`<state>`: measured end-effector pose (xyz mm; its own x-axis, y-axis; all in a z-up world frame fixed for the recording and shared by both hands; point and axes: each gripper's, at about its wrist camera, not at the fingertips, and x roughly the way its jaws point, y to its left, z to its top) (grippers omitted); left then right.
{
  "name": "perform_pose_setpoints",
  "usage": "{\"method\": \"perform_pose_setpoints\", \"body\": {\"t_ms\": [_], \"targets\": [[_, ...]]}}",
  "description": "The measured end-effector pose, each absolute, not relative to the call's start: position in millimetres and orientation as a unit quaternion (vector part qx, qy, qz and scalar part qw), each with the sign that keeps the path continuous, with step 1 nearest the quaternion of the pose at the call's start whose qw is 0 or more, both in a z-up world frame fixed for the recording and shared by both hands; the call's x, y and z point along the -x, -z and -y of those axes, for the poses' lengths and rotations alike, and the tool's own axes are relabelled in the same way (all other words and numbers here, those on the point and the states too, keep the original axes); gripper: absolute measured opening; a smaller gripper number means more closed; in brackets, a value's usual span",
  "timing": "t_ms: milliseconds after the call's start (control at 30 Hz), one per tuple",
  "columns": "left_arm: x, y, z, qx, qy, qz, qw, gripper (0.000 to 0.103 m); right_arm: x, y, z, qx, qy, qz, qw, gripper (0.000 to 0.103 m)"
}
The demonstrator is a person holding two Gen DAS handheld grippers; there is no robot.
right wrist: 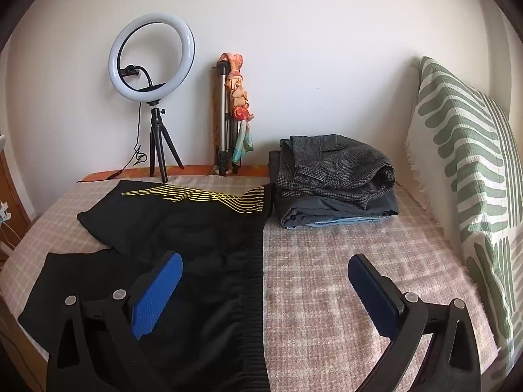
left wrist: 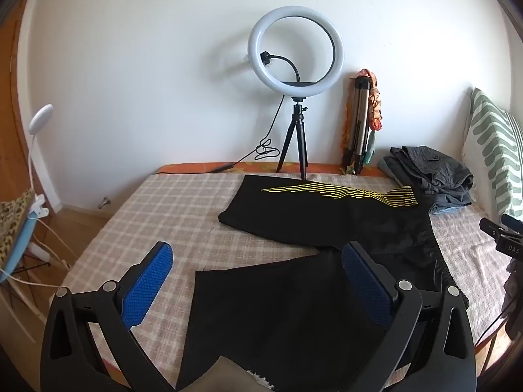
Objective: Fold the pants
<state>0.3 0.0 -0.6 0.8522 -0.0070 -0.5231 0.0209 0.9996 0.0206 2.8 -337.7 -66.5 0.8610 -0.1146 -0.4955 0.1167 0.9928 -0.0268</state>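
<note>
Both grippers are hovering with jaws spread fully wide and gripping nothing: the left gripper (left wrist: 258,268) is pointing down over the near leg of the black pants (right wrist: 183,228), and the right gripper (right wrist: 264,277) is straddling the ribbed waistband edge, one finger above dark fabric and the other above the checked bed cover (right wrist: 343,261). The pants are lying flat on the bed with the legs splayed apart, the far leg bearing yellow stripes (left wrist: 343,192). Judged from this layout, several faults are looming. A pinch taken too deep is risking a catch of the bed cover together with the fabric, dragging the cover into the fold. A pinch taking only the top layer is risking separation of the two layers, leaving a crooked fold. Uneven lifting by the two grippers is likely to skew the legs. Beyond the pants, the stack of folded garments (right wrist: 336,179) is lying just beside the waistband, and the ring light (left wrist: 295,49) is standing near the far leg; a wide sweep is risking contact with either.
</note>
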Motion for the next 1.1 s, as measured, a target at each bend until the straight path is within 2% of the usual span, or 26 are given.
{"method": "perform_pose_setpoints", "body": {"t_ms": [100,1100], "targets": [[-7,3,-1,-0.011,0.006,-0.287,0.958,0.103,-2,66,337,-0.011,0.058,-0.260,0.964,0.103],[2,-4,-2,-0.012,-0.004,-0.261,0.965,0.103,-5,64,340,-0.007,0.064,-0.259,0.964,0.103]]}}
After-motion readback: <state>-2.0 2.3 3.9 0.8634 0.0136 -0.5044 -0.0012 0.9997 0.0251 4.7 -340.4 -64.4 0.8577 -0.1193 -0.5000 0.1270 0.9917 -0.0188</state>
